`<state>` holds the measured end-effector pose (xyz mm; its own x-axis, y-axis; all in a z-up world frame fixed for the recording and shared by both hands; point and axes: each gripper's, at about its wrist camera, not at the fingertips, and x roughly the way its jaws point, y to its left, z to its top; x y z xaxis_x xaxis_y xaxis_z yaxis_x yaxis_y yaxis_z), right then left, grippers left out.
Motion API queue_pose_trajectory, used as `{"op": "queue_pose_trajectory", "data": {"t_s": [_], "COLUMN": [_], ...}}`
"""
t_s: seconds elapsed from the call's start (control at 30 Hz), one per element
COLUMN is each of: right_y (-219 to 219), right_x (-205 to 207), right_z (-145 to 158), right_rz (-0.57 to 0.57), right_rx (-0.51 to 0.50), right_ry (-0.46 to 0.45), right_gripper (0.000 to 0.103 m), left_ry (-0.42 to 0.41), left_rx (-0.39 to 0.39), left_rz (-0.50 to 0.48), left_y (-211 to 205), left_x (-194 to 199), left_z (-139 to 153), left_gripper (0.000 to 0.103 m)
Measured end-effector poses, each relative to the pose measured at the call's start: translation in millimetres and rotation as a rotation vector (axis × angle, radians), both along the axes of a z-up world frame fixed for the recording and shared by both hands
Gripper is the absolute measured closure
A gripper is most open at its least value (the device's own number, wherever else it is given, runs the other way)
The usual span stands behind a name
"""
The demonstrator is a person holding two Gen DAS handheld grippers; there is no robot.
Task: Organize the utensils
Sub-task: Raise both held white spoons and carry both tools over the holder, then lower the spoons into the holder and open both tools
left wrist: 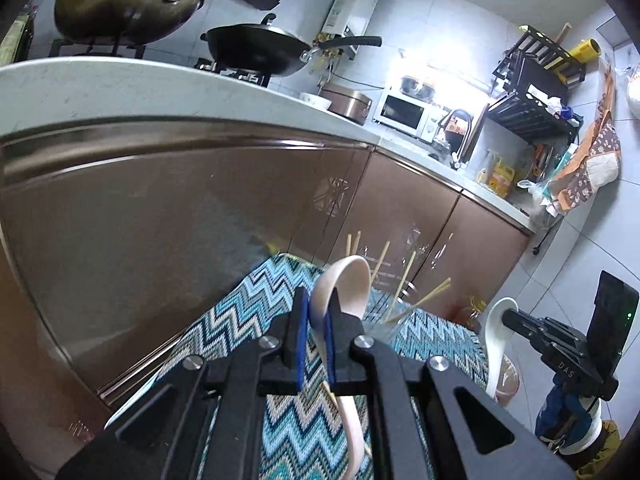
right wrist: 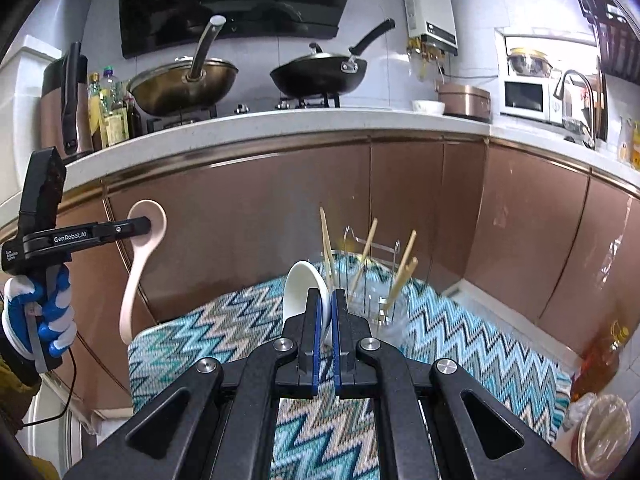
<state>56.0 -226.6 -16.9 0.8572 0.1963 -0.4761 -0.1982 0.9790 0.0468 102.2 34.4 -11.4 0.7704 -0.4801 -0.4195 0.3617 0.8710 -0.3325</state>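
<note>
Right gripper (right wrist: 325, 308) low centre, blue-padded fingers (right wrist: 316, 320) clamped on bowl of white spoon (right wrist: 305, 294), spoon upright over zigzag mat (right wrist: 224, 332). Just beyond it, clear wire-frame holder (right wrist: 376, 280) on the mat with several chopsticks (right wrist: 404, 272) leaning out at angles. Left gripper (right wrist: 146, 224) at left, held by blue-gloved hand (right wrist: 44, 320), pinching bowl of pinkish spoon (right wrist: 140, 264), handle hanging down. Behind: brown cabinets (right wrist: 420, 208), counter with two woks (right wrist: 316, 74).

A home kitchen: two woks (right wrist: 182, 80) on a gas stove (right wrist: 308, 102) under a range hood (right wrist: 236, 4), a microwave (right wrist: 524, 96), a faucet (right wrist: 576, 92), brown cabinets (right wrist: 408, 208).
</note>
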Motion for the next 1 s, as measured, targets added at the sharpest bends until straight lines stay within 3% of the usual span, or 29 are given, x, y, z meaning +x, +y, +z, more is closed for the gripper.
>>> {"op": "queue_pose_trajectory", "data": {"t_s": [0.37,0.63,0.8,1.0], "right_y": [-1.8,-16.8,-23.0,-18.9], "right_x": [29.8,59.7,93.4,137.5], "right_z": [24.5,40.3,29.5,-2.4], "right_rz": [0.000,-0.077,-0.152,-0.257], "right_rx": [0.007,0.009,0.022,-0.065], "right_ry": [-0.093,-0.199,-0.255,-0.286], "right_gripper": [0.098,0.098,0.098,0.098], "left_ry": [-0.045,-0.129,-0.179,-0.227], "left_rx": [-0.062,-0.125,-0.106,-0.057], "left_rz": [-0.032,-0.010,0.070,0.159], "left_y": [-33.0,-71.5,-109.1,-145.2], "left_x": [37.6,77.4,110.1,139.0], "left_z": [21.5,37.5,24.3,-12.6], "left_gripper": [0.096,0.096,0.096,0.096]}}
